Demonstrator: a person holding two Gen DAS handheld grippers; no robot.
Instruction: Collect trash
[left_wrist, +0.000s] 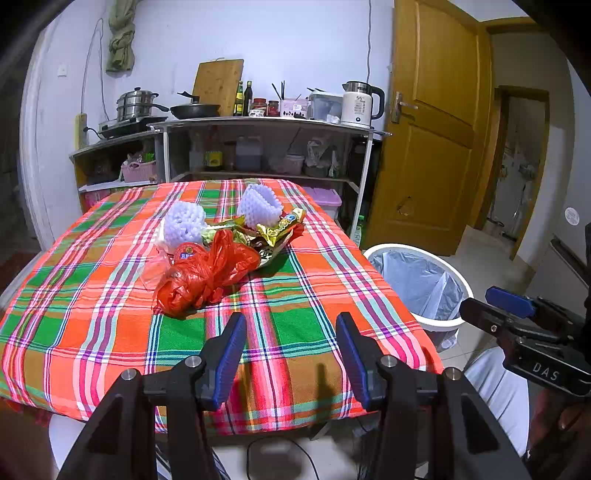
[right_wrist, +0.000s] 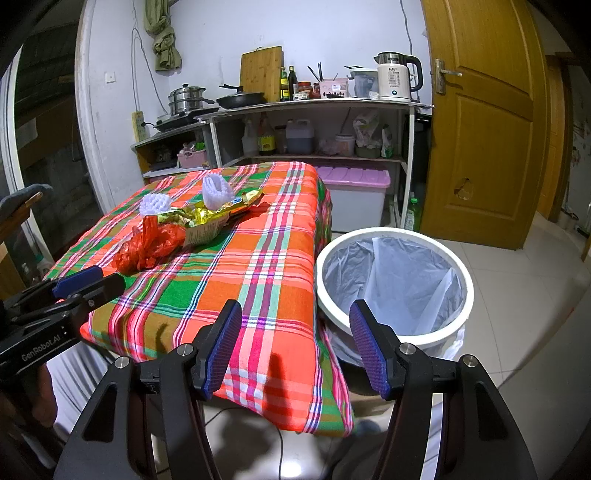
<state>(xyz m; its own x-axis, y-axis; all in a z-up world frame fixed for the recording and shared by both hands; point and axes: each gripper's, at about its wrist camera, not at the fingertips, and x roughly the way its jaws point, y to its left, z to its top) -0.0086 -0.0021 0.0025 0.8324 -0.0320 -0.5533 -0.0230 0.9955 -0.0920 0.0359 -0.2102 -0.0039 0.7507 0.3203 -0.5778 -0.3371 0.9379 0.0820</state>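
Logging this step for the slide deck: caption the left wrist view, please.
Open left hand-held gripper faces a trash pile, red bag nearest, on the plaid table; lined bin at right.

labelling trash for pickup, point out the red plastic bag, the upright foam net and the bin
red plastic bag (left_wrist: 207, 277), left wrist view, crumpled middle
upright foam net (left_wrist: 260, 205), left wrist view, front wall
bin (right_wrist: 391, 232), right wrist view, far rim

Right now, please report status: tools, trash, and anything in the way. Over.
Left tool open, empty. Right tool open, empty. Trash pile untouched on table; bin beside it, lined, nothing visible inside. Path looks clear.
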